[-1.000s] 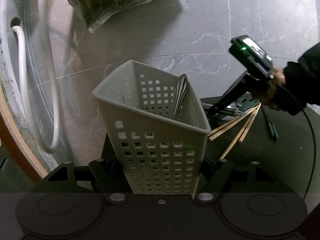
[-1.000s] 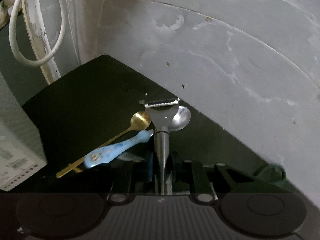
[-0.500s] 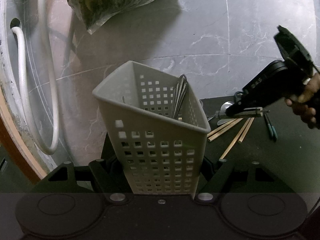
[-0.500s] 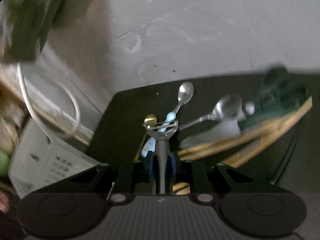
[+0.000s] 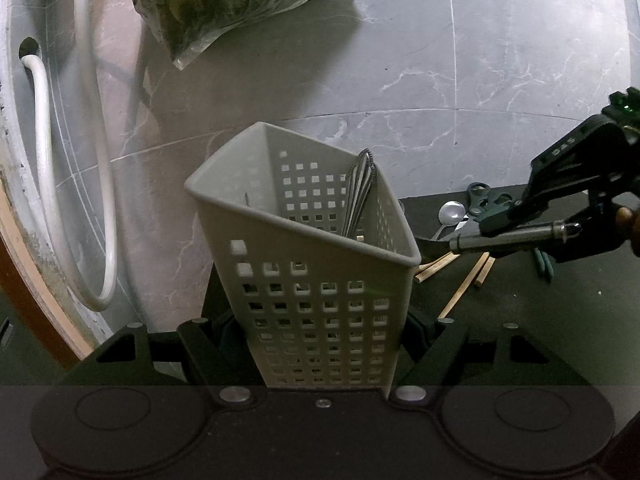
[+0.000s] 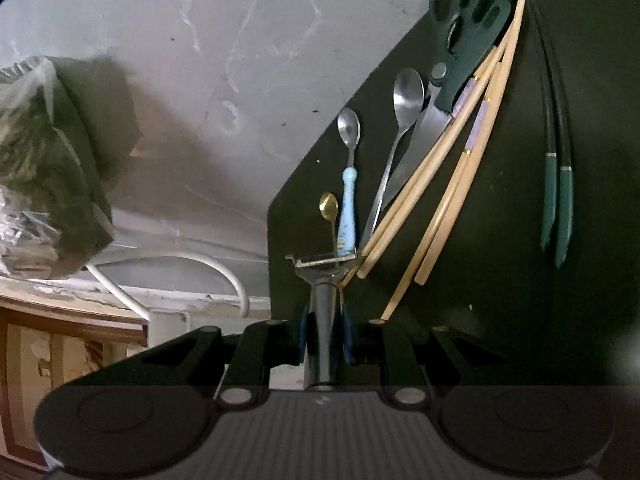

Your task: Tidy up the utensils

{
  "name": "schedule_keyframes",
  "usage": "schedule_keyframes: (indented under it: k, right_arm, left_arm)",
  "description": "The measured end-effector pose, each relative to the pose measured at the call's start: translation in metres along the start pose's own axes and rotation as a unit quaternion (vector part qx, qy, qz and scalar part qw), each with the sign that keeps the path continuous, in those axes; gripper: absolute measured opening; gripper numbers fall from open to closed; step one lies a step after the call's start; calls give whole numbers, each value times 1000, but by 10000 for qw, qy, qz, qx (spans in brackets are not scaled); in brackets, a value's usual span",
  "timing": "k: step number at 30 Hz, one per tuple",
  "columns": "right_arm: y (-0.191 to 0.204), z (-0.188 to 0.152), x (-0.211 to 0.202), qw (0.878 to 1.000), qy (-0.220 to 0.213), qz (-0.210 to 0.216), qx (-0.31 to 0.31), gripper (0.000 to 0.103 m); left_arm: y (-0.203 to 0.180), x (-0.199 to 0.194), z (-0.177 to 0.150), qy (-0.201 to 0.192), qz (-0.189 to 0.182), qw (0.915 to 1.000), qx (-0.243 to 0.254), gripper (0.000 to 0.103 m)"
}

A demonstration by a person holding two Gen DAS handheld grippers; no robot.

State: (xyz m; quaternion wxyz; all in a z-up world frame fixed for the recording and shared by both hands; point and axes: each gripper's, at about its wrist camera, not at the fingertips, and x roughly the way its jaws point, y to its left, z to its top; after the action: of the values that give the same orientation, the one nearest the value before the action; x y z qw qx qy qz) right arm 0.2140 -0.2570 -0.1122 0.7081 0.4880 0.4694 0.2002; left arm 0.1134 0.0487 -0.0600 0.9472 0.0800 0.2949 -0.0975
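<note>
Both tongs are busy. Left gripper (image 5: 320,332) is clamped on the base of the pale grey perforated plastic caddy (image 5: 316,256), holding it upright with the mouth tipped towards the right, and that looks deliberate: it offers an open target to whatever comes next. Inside, a set of thin metal utensils (image 5: 360,196) leans against the far right corner.

Right gripper (image 6: 325,336) has its jaws drawn narrow around the round steel handle of a metal Y-shaped peeler (image 6: 322,276), blade pointing forward (a grip on the handle leaves the blade free to go in first). From the left wrist view the peeler's handle (image 5: 512,236) sits level, just right of the caddy's rim and not yet over it.

Beyond it, on the dark mat (image 6: 500,300), the rest waits in a fan: a small gold spoon (image 6: 329,206), a blue-handled spoon (image 6: 347,184), a long steel spoon (image 6: 402,120), dark green scissors (image 6: 468,28), pale wooden chopsticks (image 6: 448,160) and a green-tipped dark pair (image 6: 558,184) lying well apart on the right.

My read: the peeler is headed for the caddy, most of the sorting undone.
</note>
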Motion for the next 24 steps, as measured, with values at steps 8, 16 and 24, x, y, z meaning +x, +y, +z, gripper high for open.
schedule_keyframes:
  k: [8, 16, 24]
  right_arm:
    - [33, -2, -18, 9984, -354, 418, -150, 20]
    - [87, -3, -42, 9914, -444, 952, -776, 20]
    - [123, -14, -37, 9852, -65, 1067, -1342, 20]
  left_arm:
    - [-1, 0, 0, -2, -6, 10000, 8, 78]
    - [-1, 0, 1, -3, -10, 10000, 19, 78]
    - [-2, 1, 1, -4, -6, 10000, 15, 78]
